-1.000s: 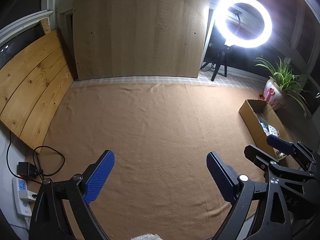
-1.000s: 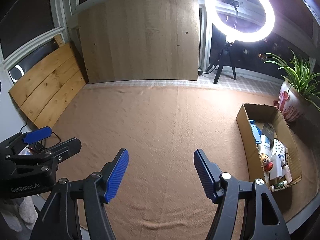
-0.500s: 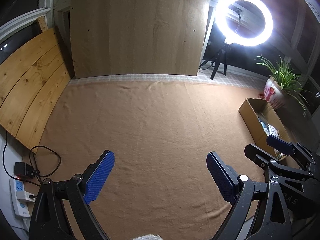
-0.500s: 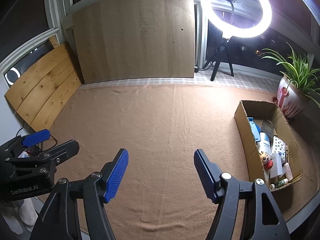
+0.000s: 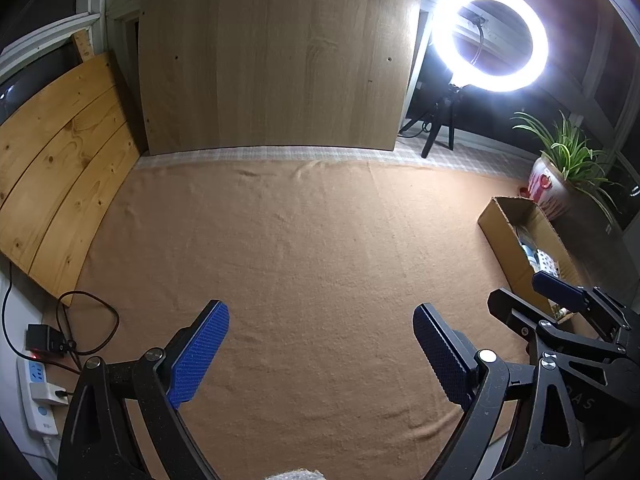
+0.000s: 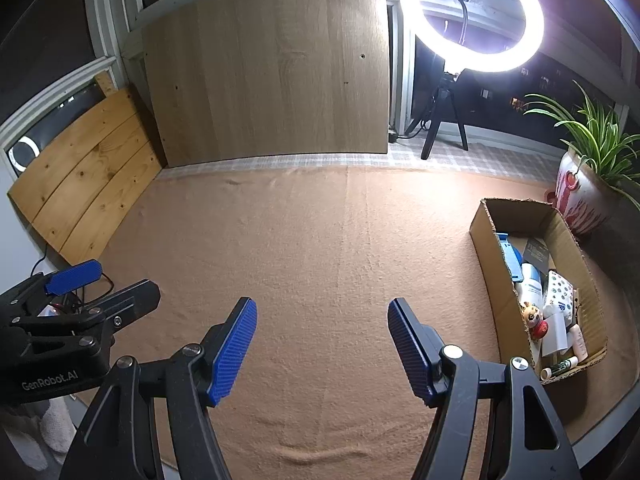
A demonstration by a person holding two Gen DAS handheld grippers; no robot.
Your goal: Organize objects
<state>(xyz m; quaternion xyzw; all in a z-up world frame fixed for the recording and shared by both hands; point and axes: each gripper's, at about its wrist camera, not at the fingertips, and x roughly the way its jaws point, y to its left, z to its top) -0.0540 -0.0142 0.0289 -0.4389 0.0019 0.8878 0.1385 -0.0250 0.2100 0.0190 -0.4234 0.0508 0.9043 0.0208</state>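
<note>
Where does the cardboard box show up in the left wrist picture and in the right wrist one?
Left wrist: the box sits at the right edge, partly hidden behind the right gripper.
Right wrist: the box sits at the lower right, open, with small items visible inside.
Shared landmark: the potted plant stands just beyond the box's far end in both views.

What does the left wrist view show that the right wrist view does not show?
Only the left wrist view shows the white power strip with a black adapter plugged in. Only the right wrist view shows the box's contents clearly: a small toy figure, a white bottle and a blue item. Both share the tan cloth, the cardboard box, the ring light, the potted plant, and both open, empty grippers: left gripper, right gripper.
</note>
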